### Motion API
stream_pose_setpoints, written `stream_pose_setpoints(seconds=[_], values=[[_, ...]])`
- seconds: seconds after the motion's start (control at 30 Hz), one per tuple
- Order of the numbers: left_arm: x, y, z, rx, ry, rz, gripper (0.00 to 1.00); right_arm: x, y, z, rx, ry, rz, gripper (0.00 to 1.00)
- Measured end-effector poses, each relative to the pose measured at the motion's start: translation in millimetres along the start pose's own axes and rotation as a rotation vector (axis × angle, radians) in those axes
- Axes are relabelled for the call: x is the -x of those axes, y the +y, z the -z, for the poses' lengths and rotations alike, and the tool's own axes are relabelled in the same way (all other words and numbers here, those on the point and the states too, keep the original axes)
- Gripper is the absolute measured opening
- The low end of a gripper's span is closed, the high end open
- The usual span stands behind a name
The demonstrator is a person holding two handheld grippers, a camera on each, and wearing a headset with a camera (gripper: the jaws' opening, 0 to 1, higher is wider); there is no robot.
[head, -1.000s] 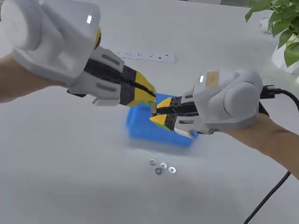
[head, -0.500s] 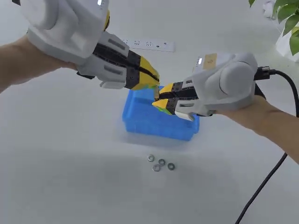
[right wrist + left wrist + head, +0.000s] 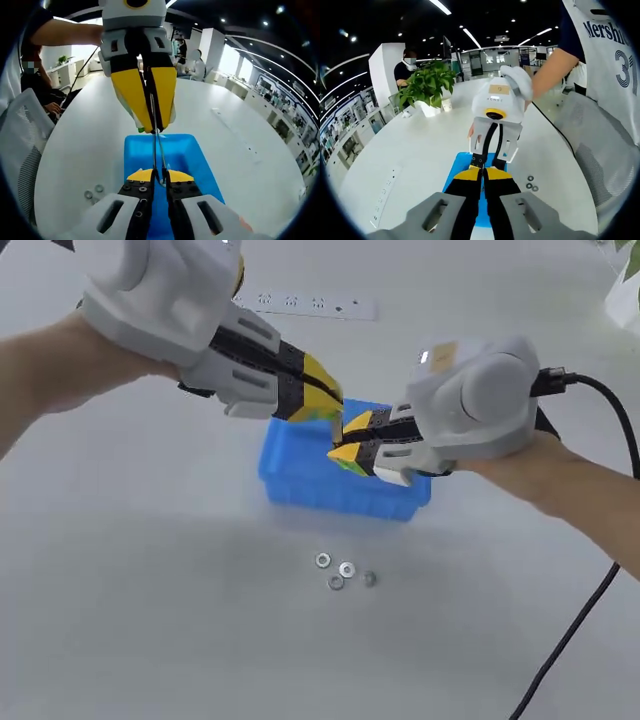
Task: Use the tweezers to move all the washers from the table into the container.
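The blue container sits mid-table, and several small metal washers lie on the white table just in front of it. My left gripper and right gripper meet tip to tip above the container. In the right gripper view, thin metal tweezers run from my right gripper up into the yellow jaws of the left gripper. Both pairs of jaws are shut on them. The left gripper view looks along its shut jaws at the container and the washers.
A white power strip lies at the far side of the table. A black cable trails from the right gripper. A potted plant stands near the table's edge, and a mesh chair is beside the table.
The head camera has shifted, so the container and washers sit higher in the picture. The two grippers stay tip to tip over the container.
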State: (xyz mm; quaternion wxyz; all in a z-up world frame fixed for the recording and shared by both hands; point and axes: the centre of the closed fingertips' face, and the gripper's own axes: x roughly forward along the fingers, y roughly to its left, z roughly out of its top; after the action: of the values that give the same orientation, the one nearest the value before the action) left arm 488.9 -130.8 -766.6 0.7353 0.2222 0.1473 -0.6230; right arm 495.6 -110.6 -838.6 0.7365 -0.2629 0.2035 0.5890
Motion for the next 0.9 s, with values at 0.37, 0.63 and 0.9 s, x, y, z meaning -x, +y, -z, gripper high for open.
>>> stream_pose_setpoints(seconds=[0.37,0.63,0.9], values=[[-6.7,2.1,11.0,0.036,0.011,0.021,0.06,-8.8,1.1,11.4,-0.044,0.026,-0.027,0.1],[-12.0,1.5,17.6,0.046,0.024,0.018,0.06,-13.6,1.5,18.6,-0.083,0.035,-0.034,0.1],[-12.3,0.3,16.3,0.052,0.021,0.02,0.06,-14.3,1.4,18.8,-0.086,0.035,-0.029,0.1]])
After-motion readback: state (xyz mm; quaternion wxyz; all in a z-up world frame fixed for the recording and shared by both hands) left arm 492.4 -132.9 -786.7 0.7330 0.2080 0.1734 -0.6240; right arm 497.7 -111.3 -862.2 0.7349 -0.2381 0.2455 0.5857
